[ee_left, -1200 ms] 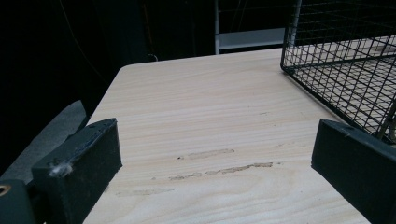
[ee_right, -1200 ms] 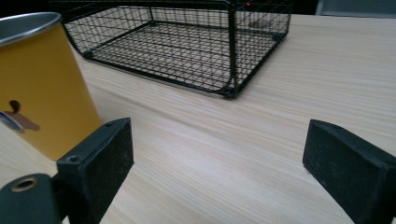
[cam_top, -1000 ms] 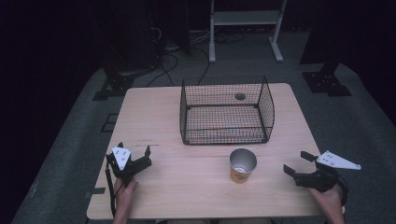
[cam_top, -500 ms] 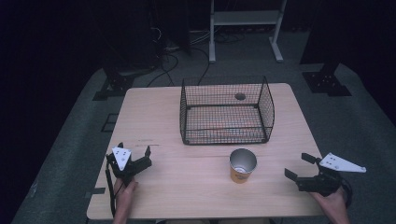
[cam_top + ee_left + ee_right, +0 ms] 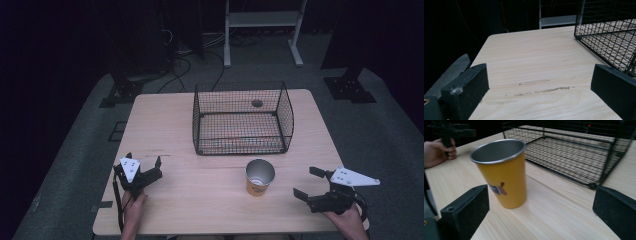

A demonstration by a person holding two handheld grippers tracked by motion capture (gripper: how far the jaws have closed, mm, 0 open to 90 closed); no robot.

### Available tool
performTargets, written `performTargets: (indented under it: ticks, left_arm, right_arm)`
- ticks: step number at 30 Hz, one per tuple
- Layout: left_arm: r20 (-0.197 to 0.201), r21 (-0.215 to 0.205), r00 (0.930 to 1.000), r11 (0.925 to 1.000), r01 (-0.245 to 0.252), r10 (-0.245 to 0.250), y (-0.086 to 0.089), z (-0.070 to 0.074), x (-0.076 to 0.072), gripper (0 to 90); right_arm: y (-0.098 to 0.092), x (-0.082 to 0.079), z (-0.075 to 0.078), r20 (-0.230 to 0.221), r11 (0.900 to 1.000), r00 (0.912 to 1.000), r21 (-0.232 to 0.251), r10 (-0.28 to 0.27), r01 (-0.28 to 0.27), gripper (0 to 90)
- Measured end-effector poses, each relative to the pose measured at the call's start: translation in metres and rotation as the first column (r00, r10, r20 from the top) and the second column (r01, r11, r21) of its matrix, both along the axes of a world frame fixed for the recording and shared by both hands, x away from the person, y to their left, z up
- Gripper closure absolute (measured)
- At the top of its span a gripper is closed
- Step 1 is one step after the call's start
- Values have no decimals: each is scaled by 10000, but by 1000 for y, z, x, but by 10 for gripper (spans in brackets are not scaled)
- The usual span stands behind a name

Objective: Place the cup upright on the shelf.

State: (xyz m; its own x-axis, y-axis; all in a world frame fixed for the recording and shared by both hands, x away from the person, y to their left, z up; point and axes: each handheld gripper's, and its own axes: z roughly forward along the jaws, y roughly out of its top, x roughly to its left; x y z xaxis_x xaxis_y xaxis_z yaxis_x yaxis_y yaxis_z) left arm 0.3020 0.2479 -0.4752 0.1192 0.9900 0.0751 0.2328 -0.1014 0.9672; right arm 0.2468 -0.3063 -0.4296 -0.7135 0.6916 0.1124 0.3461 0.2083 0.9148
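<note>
Cup approach set up: my right tool [image 5: 306, 184] wide open, empty, aimed at yellow tapered metal cup [image 5: 260, 177], which stands upright near middle of pale wooden bench [image 5: 165, 120], just in front of black wire basket [image 5: 242, 119]. Steel rim smooth, sides slick. My left tool [image 5: 144, 161] open, empty, parked at near left.

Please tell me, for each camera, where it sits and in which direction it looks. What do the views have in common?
High view: above the near table edge, looking forward and down; both hands, left gripper and right gripper show.
Left gripper view: between its open jaws, facing bare table and basket.
Right gripper view: between open jaws, facing the cup.
Shared: the basket appears in all three.
</note>
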Motion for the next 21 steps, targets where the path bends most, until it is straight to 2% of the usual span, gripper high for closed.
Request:
performTargets:
  ticks: [4,6,13,21]
  left_arm:
    - [3,-10,10000,10000,1,-1,0,0,0,8]
    - [-1,-13,10000,10000,1,-1,0,0,0,8]
    - [-8,-23,10000,10000,9,-9,1,0,0,8]
    - [-4,-34,10000,10000,16,-16,1,0,0,8]
  right_arm:
    - [10,1,1,-23,9994,9996,-206,286,-286,2]
    - [23,2,1,-42,9973,9980,-350,637,-638,2]
    - [45,7,-3,-217,9919,9926,-418,1194,-1202,2]
    - [63,13,-5,-281,9862,9885,-687,1488,-1505,2]
